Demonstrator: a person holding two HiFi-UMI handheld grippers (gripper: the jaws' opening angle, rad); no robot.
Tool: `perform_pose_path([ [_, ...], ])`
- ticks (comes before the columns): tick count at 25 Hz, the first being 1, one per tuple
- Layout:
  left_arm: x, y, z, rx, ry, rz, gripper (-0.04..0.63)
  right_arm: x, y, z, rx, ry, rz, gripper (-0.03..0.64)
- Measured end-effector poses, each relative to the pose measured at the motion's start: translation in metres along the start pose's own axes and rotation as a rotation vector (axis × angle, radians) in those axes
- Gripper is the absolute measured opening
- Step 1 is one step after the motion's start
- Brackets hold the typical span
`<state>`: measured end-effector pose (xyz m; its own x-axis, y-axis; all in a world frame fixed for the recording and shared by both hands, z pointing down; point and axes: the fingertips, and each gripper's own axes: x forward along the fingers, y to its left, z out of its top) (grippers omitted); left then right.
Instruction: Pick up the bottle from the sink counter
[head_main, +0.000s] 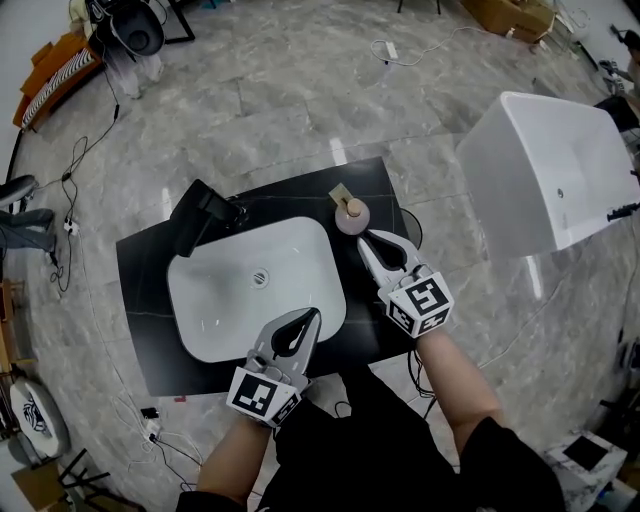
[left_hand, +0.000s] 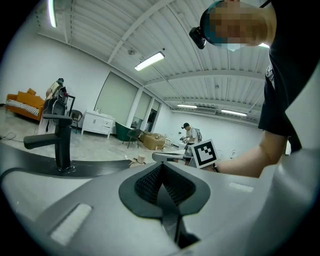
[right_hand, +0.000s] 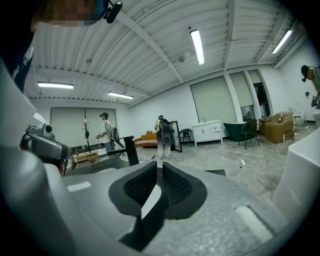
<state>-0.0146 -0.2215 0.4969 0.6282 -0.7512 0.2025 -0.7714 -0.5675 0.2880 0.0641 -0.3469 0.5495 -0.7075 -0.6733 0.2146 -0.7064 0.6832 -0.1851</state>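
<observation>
A black sink counter (head_main: 145, 300) with a white basin (head_main: 225, 310) stands on a marble floor (head_main: 300, 80). The bottle (head_main: 352, 216) stands upright at the counter's far right corner, not yet lifted. The right gripper (head_main: 368, 238), jaws slightly parted and empty, points at it from just beside. The left gripper (head_main: 315, 314), jaws together and empty, hangs over the basin's near rim. Grasp and lift remain.

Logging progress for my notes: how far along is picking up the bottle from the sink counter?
Done: nothing yet; the bottle stands on the counter beside the sink. In hand: the right gripper, jaws slightly apart and empty, points at the bottle from close by; the left gripper is shut over the sink. Left: reach the bottle, grip it, lift it.
</observation>
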Motion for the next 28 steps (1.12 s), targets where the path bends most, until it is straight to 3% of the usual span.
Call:
perform_pose_path([
  [21,0.019,0.014,-0.016,-0.051,0.027,0.074,0.003,0.047,-0.042,-0.023,-0.120,0.012,0.029,0.143],
  [28,0.021,0.021,-0.024,-0.064,0.047,0.081,0.003,0.061,-0.042,-0.024,-0.162,0.003,0.057,0.150],
])
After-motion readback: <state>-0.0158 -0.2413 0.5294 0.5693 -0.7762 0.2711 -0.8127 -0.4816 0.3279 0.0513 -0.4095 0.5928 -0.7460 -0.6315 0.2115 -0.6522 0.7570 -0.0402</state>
